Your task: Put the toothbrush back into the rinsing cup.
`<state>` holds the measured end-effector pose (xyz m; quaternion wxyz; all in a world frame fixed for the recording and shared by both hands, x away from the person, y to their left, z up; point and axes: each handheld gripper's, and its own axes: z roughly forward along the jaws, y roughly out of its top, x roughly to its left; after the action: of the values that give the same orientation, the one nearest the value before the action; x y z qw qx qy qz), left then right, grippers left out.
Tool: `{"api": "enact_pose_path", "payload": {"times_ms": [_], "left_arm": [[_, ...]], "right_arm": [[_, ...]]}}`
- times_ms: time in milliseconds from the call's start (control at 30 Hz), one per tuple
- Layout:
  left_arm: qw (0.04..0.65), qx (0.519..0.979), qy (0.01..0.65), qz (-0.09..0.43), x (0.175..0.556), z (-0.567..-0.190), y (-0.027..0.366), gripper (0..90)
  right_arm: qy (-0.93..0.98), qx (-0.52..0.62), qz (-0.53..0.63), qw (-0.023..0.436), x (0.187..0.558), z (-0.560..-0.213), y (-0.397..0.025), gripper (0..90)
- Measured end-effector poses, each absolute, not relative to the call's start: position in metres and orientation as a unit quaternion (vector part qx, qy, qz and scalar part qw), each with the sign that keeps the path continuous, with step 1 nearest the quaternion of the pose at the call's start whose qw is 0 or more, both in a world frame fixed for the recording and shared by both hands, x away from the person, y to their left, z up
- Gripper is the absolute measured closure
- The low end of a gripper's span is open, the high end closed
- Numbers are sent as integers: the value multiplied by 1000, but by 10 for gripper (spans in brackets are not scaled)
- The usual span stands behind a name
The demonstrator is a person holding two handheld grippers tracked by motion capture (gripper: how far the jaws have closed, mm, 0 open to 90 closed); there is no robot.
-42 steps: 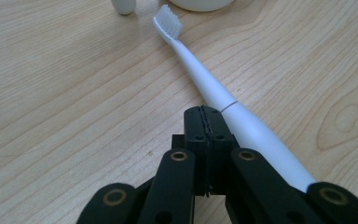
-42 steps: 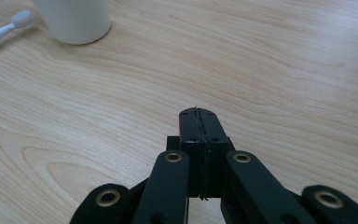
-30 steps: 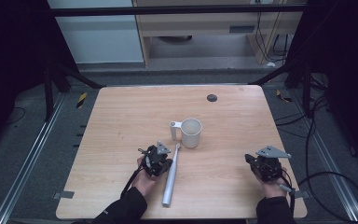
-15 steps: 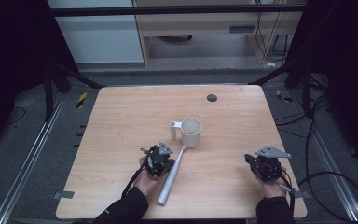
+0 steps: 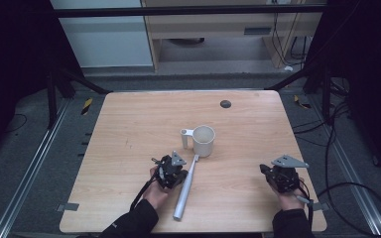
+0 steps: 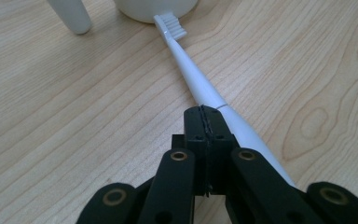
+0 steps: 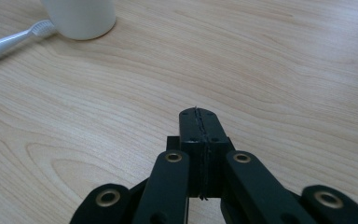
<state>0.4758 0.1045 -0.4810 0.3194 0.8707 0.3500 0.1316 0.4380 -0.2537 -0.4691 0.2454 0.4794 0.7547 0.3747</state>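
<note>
Left gripper (image 6: 206, 116) pressed together just beside long white plastic toothbrush (image 5: 185, 188), bristles touching round cream ceramic mug (image 5: 203, 141); right gripper (image 7: 199, 119) likewise pressed together, well apart.

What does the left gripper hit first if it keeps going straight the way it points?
Probably the mug. The left gripper, fingers shut, lies beside the toothbrush and points along it toward the mug's base, where the bristles end. Depth is uncertain.

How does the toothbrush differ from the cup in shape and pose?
The toothbrush is long and slim, while the cup is short, round and wide. The toothbrush lies flat on the table, while the cup stands upright with its mouth up. Both are white, and the brush's bristles reach the cup's base.
</note>
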Motion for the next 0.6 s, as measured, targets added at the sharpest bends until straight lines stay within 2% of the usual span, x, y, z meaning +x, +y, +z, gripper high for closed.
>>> {"api": "enact_pose_path", "payload": {"times_ms": [300,400,467,600], "left_arm": [[344,857,358,141,466,-461,119,882],[348,852,365,138,463,-454,123,808],[349,851,365,139,463,-453,124,795],[349,847,376,136,462,-450,122,620]], "right_arm": [[750,485,375,249,436,-468,-259,900],[748,487,374,250,436,-468,-261,900],[747,490,375,245,435,-468,-262,900],[748,490,373,249,436,-469,-264,899]]}}
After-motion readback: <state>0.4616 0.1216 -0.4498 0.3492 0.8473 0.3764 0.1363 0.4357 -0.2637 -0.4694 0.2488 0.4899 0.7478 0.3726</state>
